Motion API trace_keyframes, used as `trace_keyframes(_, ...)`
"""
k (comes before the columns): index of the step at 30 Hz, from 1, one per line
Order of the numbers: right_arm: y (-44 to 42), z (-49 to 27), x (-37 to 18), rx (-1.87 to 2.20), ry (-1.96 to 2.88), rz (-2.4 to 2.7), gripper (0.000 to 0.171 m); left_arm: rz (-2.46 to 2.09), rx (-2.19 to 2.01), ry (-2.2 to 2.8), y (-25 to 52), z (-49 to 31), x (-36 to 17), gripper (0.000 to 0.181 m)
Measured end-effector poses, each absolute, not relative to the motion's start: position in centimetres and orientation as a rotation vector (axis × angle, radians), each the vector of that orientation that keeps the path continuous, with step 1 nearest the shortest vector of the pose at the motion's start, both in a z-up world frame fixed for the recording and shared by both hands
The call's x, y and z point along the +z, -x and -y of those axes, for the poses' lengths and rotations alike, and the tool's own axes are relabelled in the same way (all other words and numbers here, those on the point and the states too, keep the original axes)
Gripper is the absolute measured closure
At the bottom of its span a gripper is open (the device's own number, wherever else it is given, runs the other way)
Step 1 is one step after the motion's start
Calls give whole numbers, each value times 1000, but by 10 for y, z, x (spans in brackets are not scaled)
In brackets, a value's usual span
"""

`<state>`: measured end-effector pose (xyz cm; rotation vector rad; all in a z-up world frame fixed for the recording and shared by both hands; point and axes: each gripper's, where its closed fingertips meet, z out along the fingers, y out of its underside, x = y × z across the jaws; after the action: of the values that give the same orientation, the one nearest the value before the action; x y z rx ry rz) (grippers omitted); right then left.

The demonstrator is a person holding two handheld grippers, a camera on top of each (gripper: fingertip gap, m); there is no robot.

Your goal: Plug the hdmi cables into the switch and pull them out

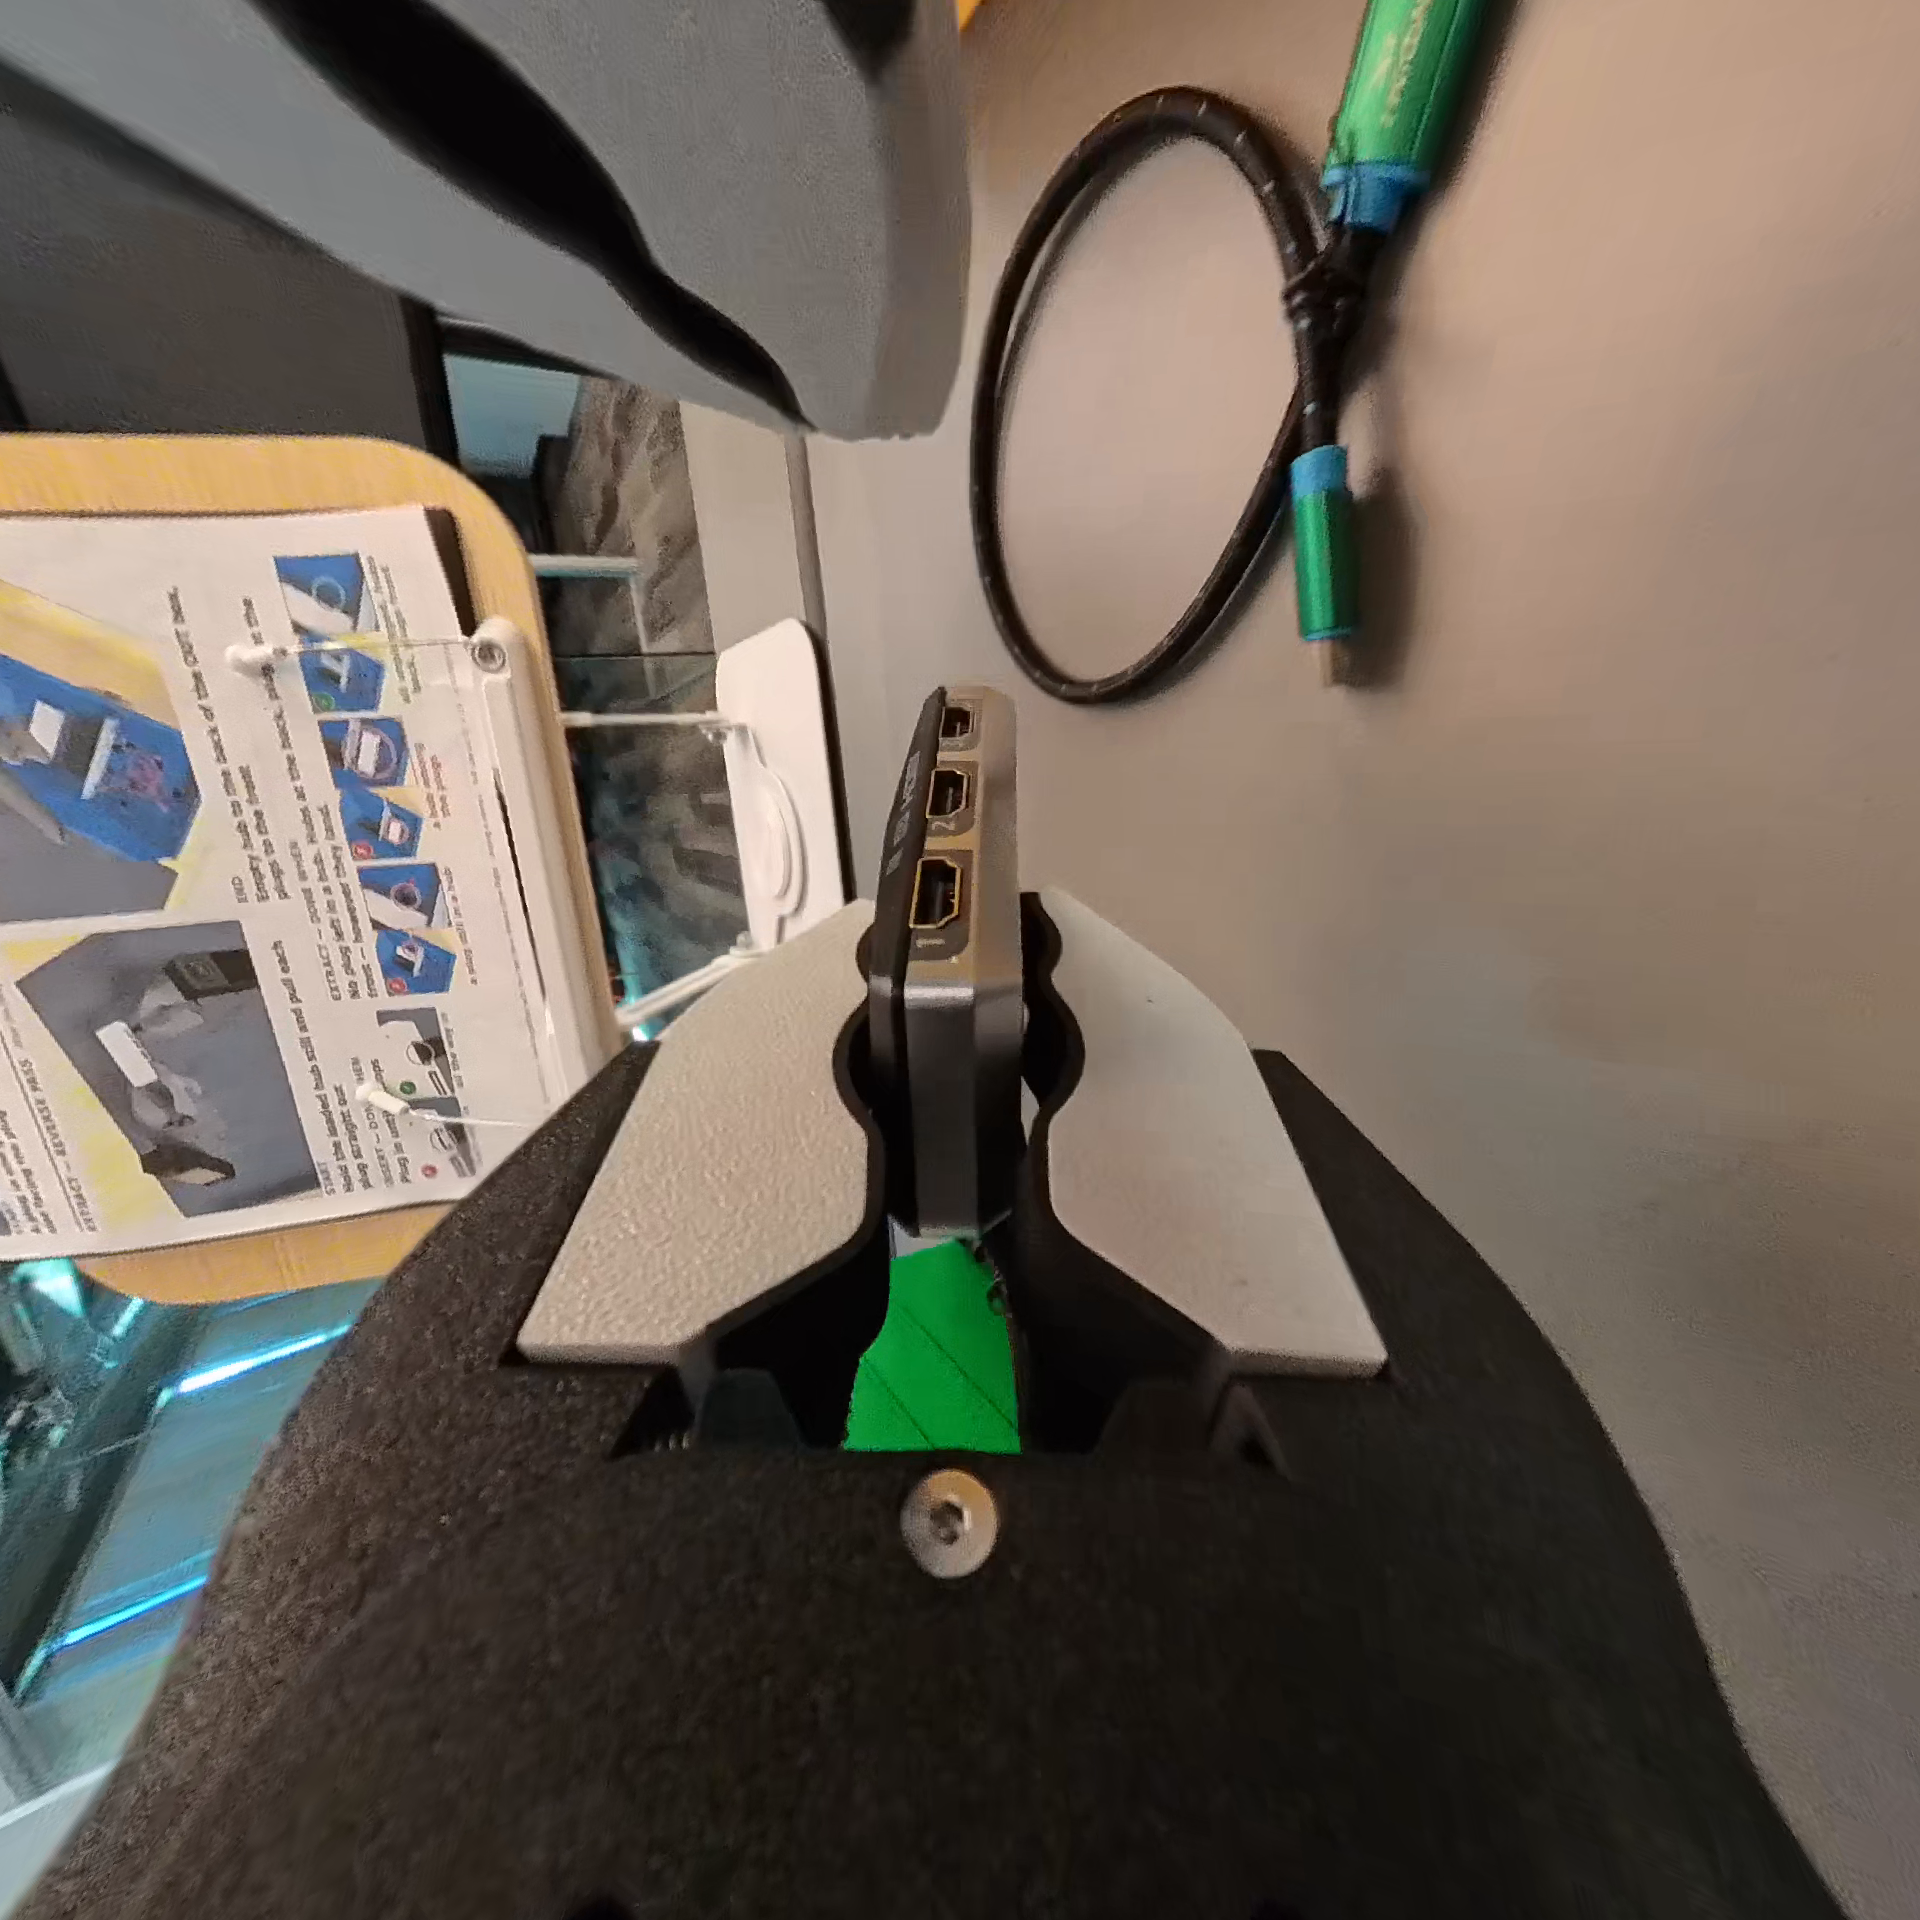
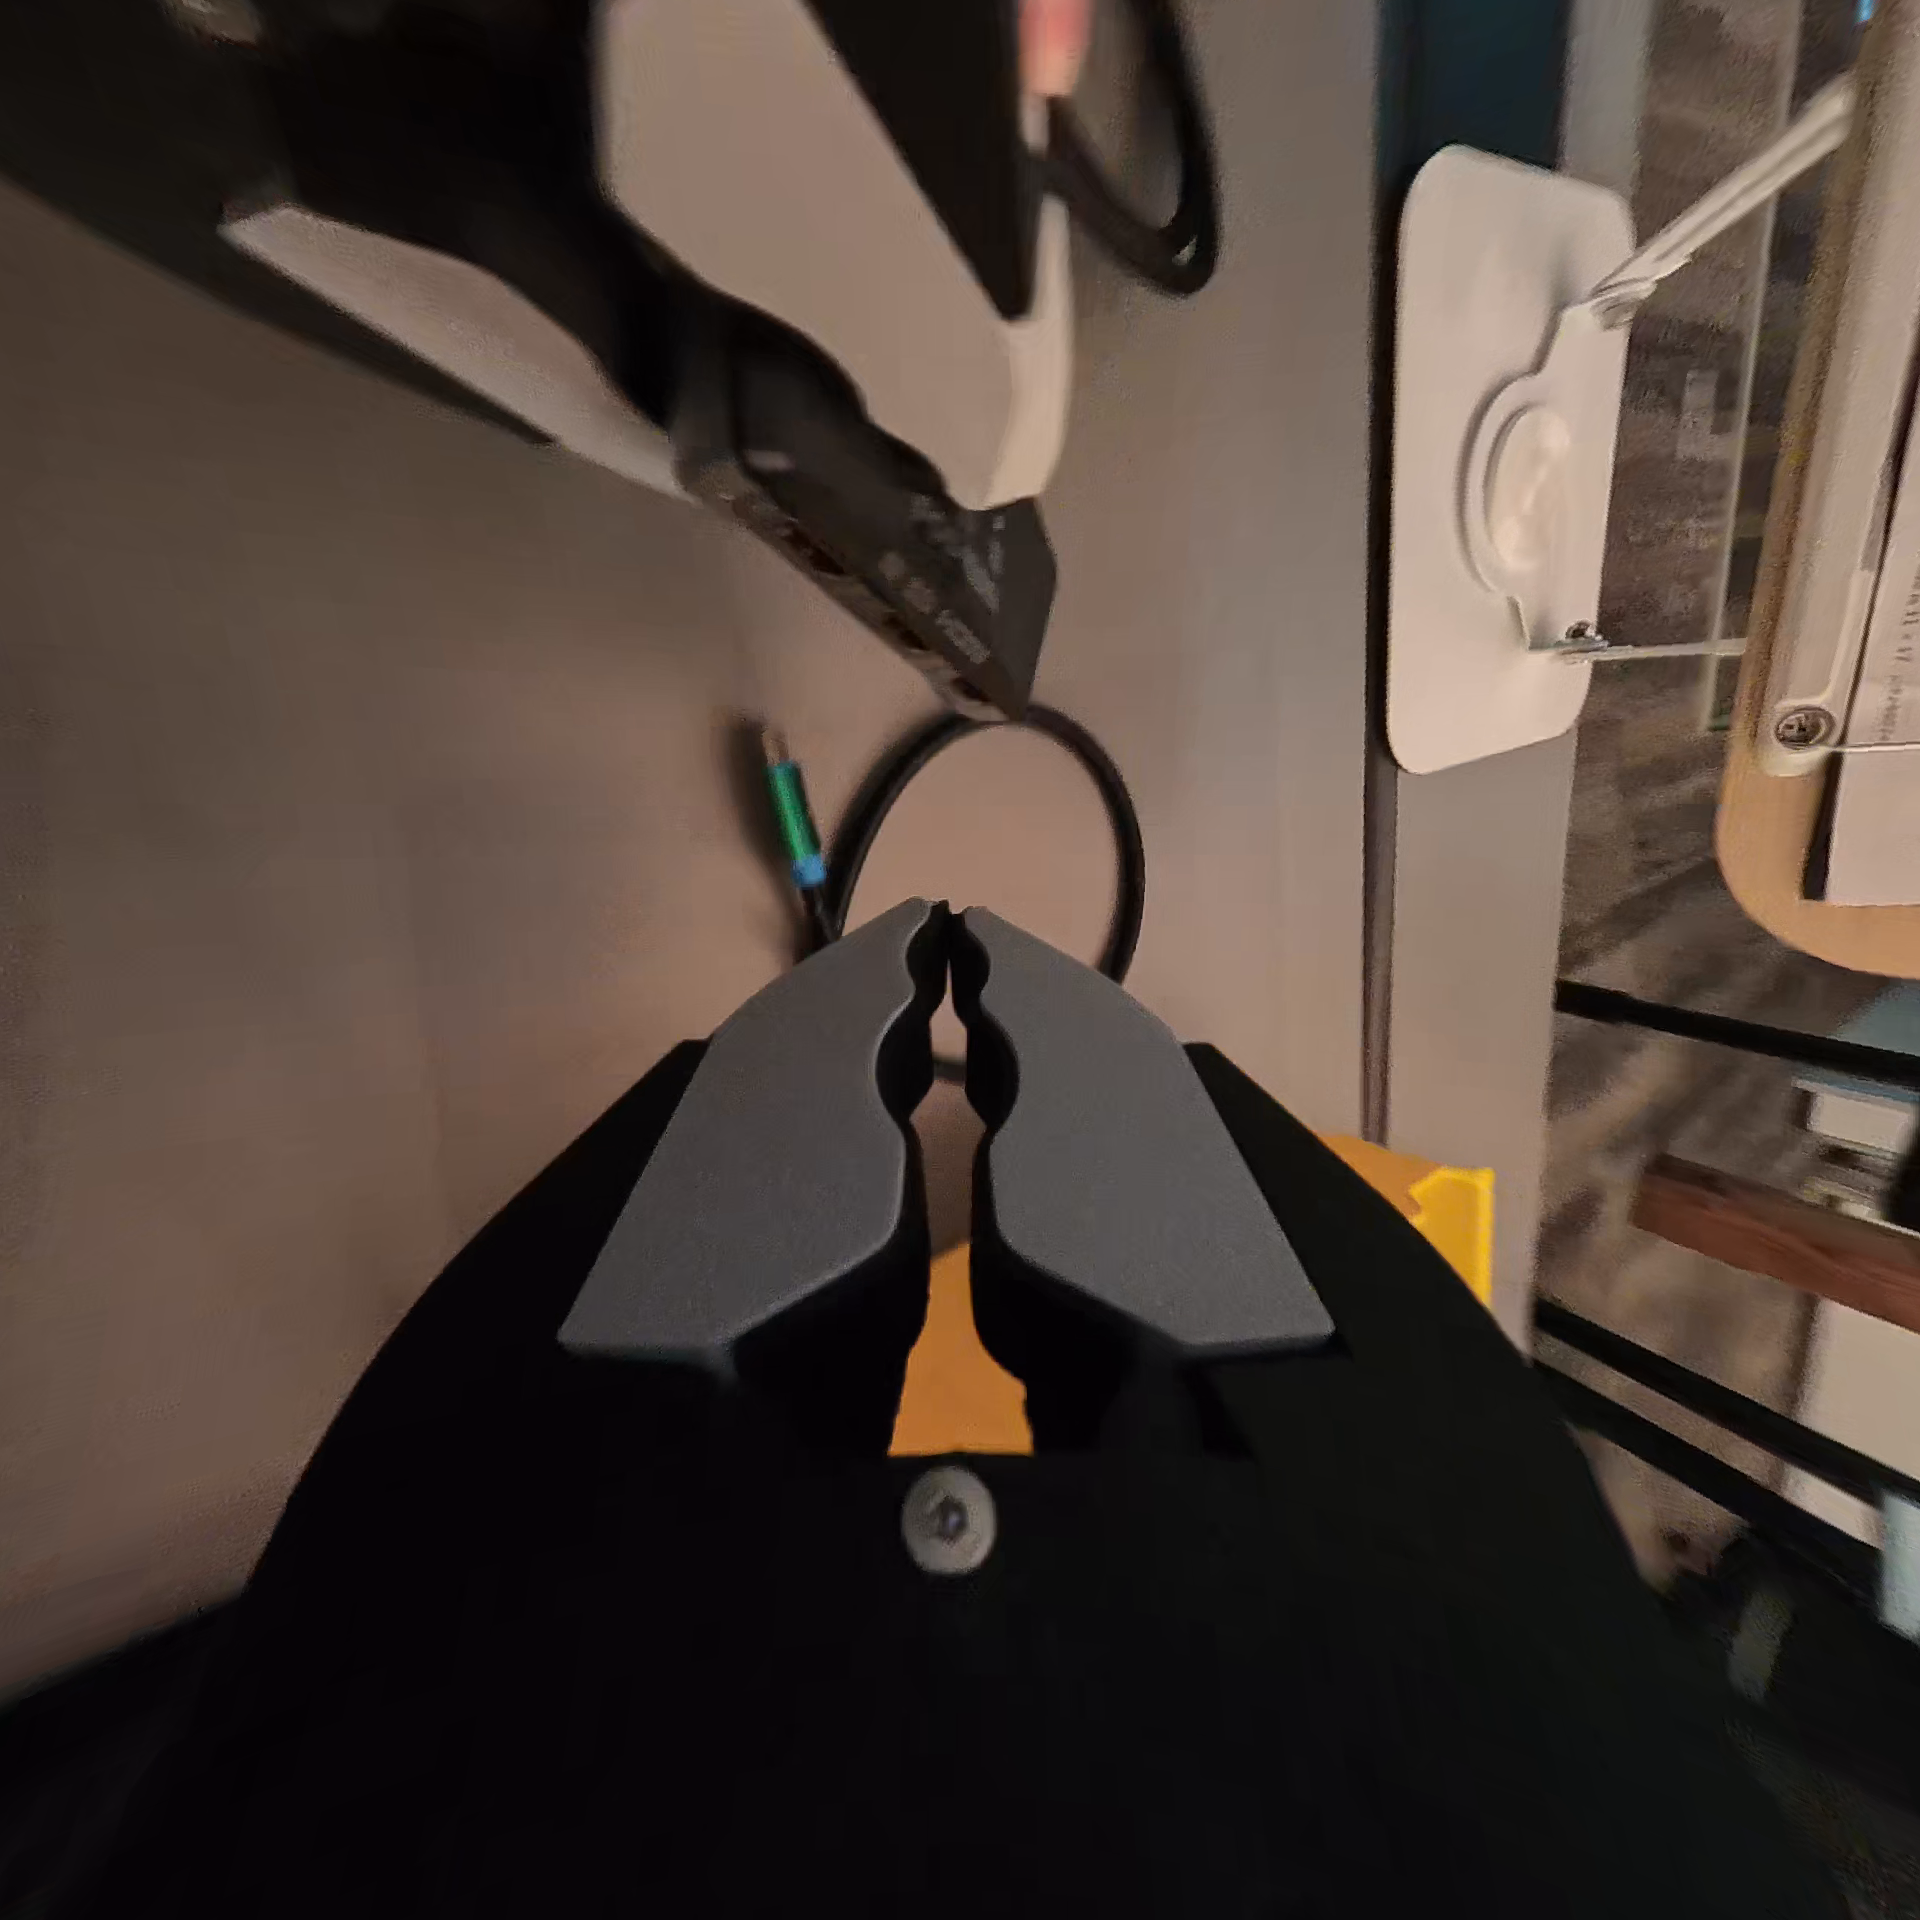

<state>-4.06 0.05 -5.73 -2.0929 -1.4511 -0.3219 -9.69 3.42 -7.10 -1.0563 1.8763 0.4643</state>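
My left gripper (image 1: 951,935) is shut on the dark HDMI switch (image 1: 951,883), held on edge above the grey table; its three ports face the camera and hold no plugs. The same switch shows in the right wrist view (image 2: 935,582), clamped in the left gripper (image 2: 862,457). A black HDMI cable (image 1: 1039,416) lies coiled on the table with two green plugs (image 1: 1320,561) (image 1: 1403,114). In the right wrist view the cable (image 2: 1101,821) and a green plug (image 2: 792,810) lie just beyond my right gripper (image 2: 948,914), which is shut with nothing between its pads.
A printed instruction sheet (image 1: 208,852) on a wooden board (image 1: 499,540) stands in a clear holder on a white base (image 2: 1496,447) past the table edge. Part of the right gripper's body (image 1: 520,187) hangs blurred above the switch. Tip to tip, the grippers are about 7 cm apart.
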Motion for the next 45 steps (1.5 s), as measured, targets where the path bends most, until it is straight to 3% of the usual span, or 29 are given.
trace_keyframes(8,47,10,-90,330,2124,1457,163,-1796,229,1115,107,-31,-37,159)
trace_keyframes(27,29,0,-156,143,2335,1579,158,-1669,-27,1100,130,-18,25,159)
trace_keyframes(45,43,11,-138,345,2337,1539,164,-1652,-12,1100,133,-20,28,158)
